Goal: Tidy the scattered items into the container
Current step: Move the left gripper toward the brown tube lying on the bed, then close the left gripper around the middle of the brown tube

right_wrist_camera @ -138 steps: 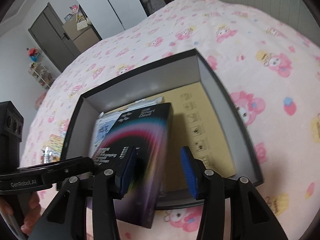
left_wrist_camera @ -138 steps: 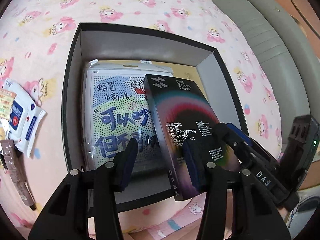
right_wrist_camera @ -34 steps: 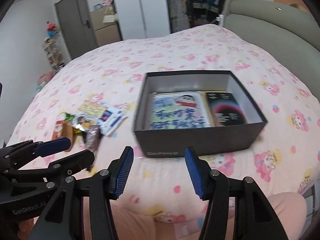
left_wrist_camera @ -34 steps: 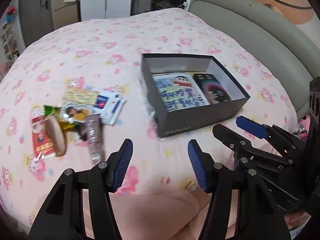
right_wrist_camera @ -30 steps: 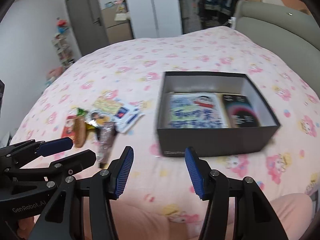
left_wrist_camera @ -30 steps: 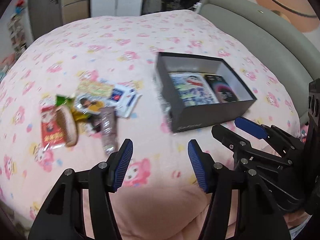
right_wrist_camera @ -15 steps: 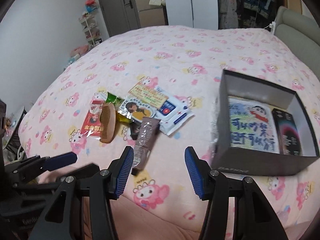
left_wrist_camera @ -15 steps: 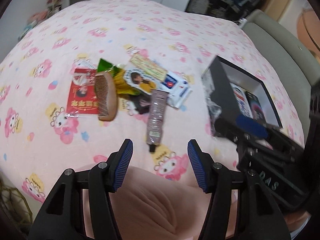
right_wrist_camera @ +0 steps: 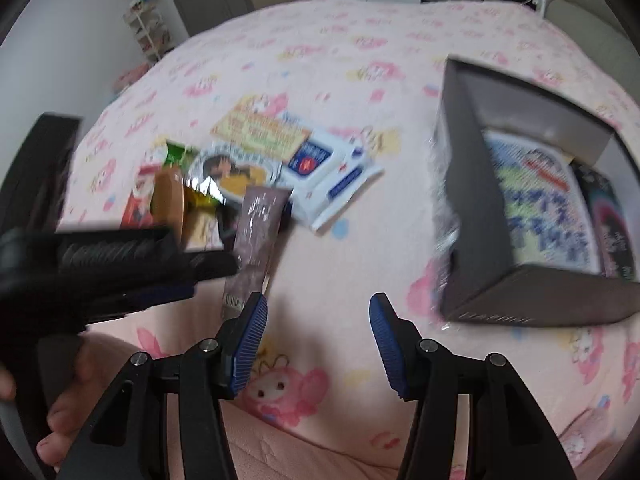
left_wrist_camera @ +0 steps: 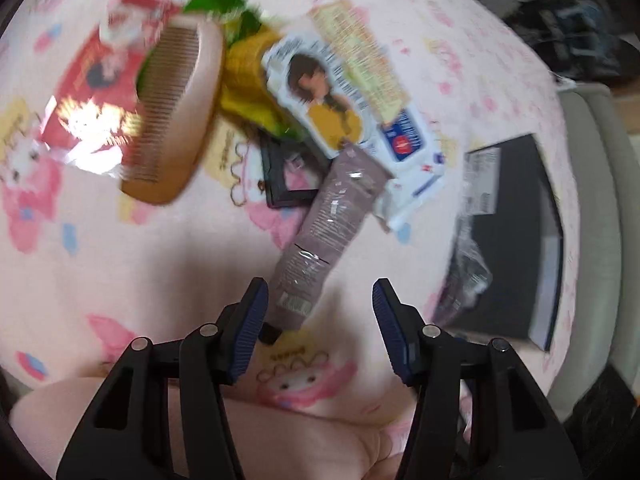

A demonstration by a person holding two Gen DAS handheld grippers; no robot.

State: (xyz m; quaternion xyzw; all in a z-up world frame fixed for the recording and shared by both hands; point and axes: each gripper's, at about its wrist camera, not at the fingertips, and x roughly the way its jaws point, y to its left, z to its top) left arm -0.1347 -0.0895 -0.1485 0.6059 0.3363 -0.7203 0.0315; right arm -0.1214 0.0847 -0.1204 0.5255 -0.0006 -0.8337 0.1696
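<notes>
The left claw (left_wrist_camera: 318,312) pointed steeply down at the bed, its blue-padded jaws closing with only the capped lower end of a long mauve-brown plastic tube (left_wrist_camera: 326,226) reaching between them; the pads did not press on it. The tube lay slanted on the pink cartoon-print bedsheet (left_wrist_camera: 120,264), and it serves here as the landmark. Just beyond its upper end lay a white wet-wipe pack with a blue label (left_wrist_camera: 406,148), overlapped by a white pouch showing a printed figure in yellow (left_wrist_camera: 320,100). Beside the tube's upper half sat a small flat black case (left_wrist_camera: 284,172). Farther off on that same side rested a tan wooden comb (left_wrist_camera: 176,108), lying over a red foil packet (left_wrist_camera: 96,92), with green and yellow wrappers (left_wrist_camera: 244,64) between comb and pouch. On the tube's other side, well apart, stood the dark grey open cardboard box (left_wrist_camera: 508,240), crumpled clear film against its near wall.

The right claw (right_wrist_camera: 318,340) hung over bare sheet, jaws moderately wide with nothing between them, near the tube's capped end. From that view the box (right_wrist_camera: 476,200) held a printed comic-style packet (right_wrist_camera: 536,204) and a black carton (right_wrist_camera: 612,224) side by side. The left tool's black body (right_wrist_camera: 100,276) crossed the pile, a hand (right_wrist_camera: 76,396) gripping it.
</notes>
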